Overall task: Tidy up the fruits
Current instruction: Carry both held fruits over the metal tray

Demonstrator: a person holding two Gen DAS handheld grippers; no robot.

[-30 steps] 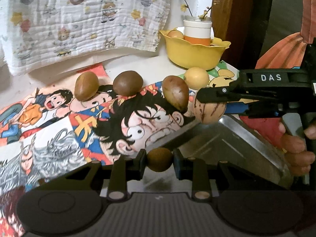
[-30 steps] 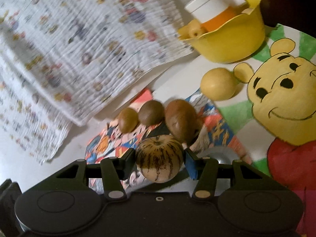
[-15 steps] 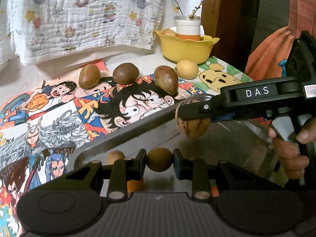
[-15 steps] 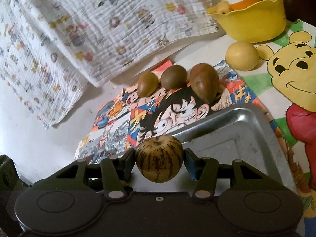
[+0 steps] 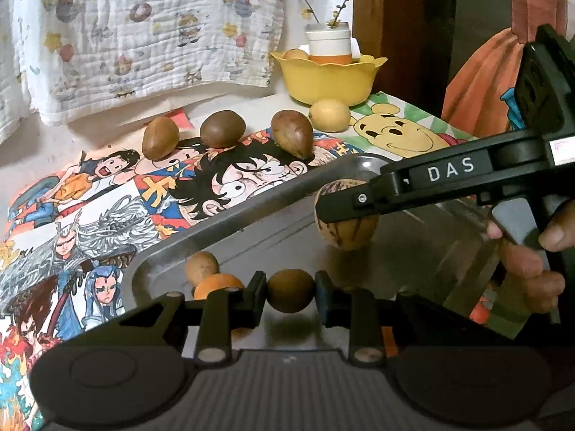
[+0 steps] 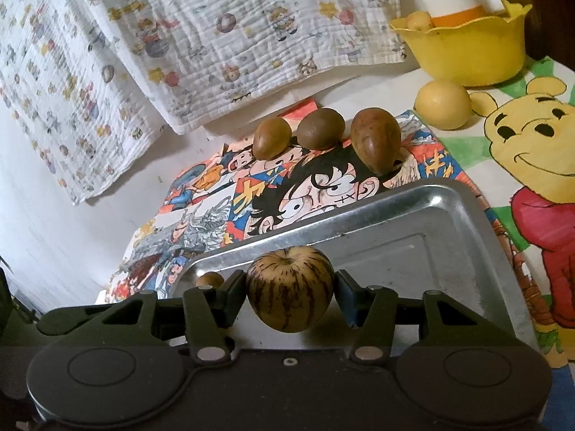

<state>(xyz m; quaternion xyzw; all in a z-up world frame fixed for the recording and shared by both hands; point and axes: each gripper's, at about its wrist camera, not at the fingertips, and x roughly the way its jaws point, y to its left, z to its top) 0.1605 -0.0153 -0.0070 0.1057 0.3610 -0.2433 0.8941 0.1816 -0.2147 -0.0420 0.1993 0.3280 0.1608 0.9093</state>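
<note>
My left gripper is shut on a small round brown fruit above the near part of a metal tray. My right gripper is shut on a striped tan fruit over the tray; this fruit also shows in the left wrist view. A small brown fruit and an orange fruit lie in the tray's left corner. Three brown fruits and a yellow fruit sit on the table beyond the tray.
A yellow bowl with a white and orange jar stands at the back right. A printed white cloth hangs behind. Cartoon mats cover the table. The person's hand holds the right gripper's handle.
Both grippers have drawn back over the tray with their fruits, so the tray fills more of each view. The fruits in the tray's left corner have come into sight.
</note>
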